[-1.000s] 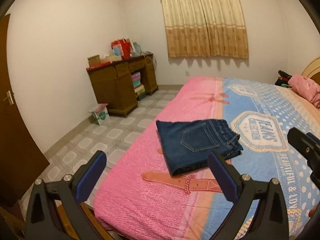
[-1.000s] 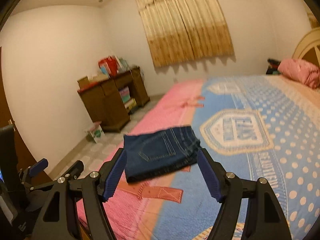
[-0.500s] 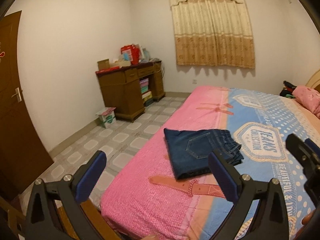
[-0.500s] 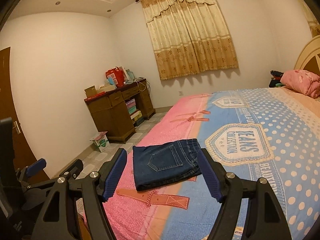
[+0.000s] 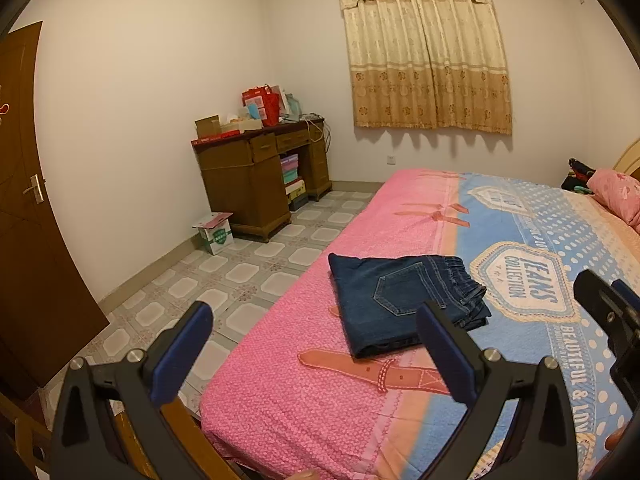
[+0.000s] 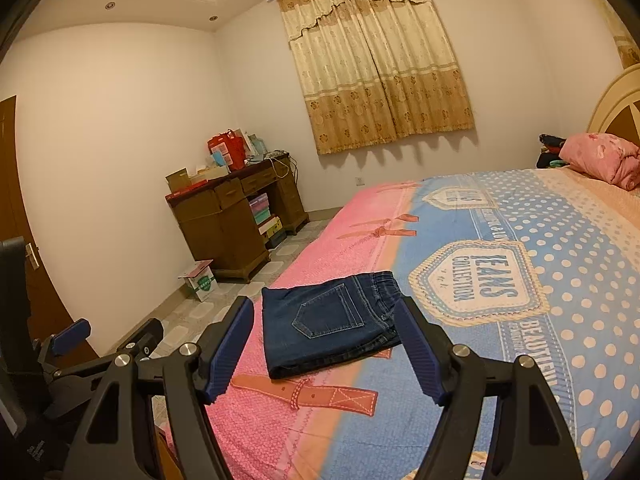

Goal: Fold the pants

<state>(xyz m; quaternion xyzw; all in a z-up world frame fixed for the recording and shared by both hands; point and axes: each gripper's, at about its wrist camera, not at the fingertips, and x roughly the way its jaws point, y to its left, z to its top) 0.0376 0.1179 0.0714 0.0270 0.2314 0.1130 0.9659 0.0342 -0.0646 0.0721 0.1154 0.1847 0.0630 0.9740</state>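
Item: pants (image 5: pixel 404 304), dark denim; folded into a compact rectangle, back pocket up, lying on the pink side of the bedspread (image 5: pixel 320 400) near the bed's floor-side edge, just above a printed belt motif; nothing touches them.

Item: left gripper (image 5: pixel 316 352); I hold it back from the bed, jaws spread wide with nothing between the pads.

Item: right gripper (image 6: pixel 324 344); same state, released and empty; the pants show through the gap but lie well beyond the fingertips.

Change noted: over the past second both views have swung upward and pulled away; a second ago the pants sat closer and the right view was smeared with motion, now more ceiling, curtain (image 6: pixel 380 68) and floor show, and the bundle has kept its shape; I judge the fold complete and my hands retreating, with nothing left but to stop.

View differences: the left view alone shows the door handle clearly, the tiled floor beside the bed and the edge of the right gripper at its right margin; the right view alone shows the ceiling mouldings, the headboard (image 6: pixel 616 100) and the left gripper low at its left margin; both show the desk (image 5: pixel 256 176) and pink pillow (image 6: pixel 600 160).
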